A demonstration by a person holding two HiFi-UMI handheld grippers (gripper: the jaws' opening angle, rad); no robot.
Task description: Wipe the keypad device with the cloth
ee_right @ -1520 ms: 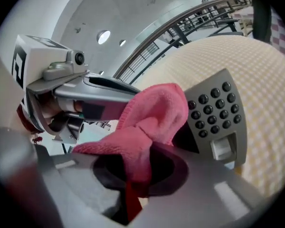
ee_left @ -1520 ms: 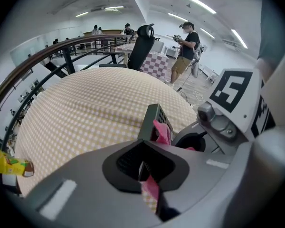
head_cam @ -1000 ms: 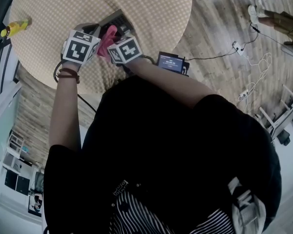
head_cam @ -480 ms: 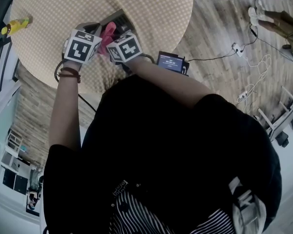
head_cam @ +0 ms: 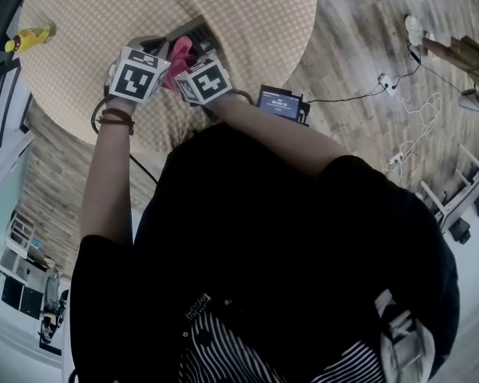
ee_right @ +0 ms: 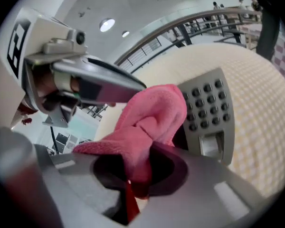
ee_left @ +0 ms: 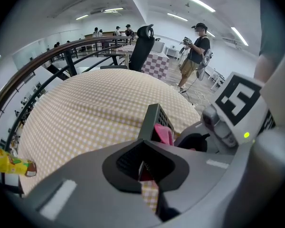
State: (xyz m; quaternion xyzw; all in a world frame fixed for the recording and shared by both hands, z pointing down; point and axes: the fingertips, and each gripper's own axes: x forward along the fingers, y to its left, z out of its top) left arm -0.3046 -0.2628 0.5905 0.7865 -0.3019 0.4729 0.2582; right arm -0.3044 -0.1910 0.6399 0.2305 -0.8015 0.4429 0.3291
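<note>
A grey keypad device (head_cam: 190,33) stands tilted on its edge on the round checked table (head_cam: 247,14). In the left gripper view I see it edge-on (ee_left: 153,120), and its lower edge runs down into my left gripper (ee_left: 143,167), which is shut on it. My right gripper (ee_right: 132,177) is shut on a pink cloth (ee_right: 149,115). The bunched cloth presses against the left part of the keypad's button face (ee_right: 210,109). In the head view both marker cubes sit side by side just below the device, with the cloth (head_cam: 180,53) between them.
A yellow packet (head_cam: 28,37) lies near the table's left rim, also in the left gripper view (ee_left: 9,161). A small screen unit (head_cam: 281,102) with cables sits beside the table on the wooden floor. A person (ee_left: 195,56) stands beyond the table, near a chair.
The pink cloth and my right gripper have shifted slightly up against the keypad. The left gripper keeps its hold almost unmoved.
</note>
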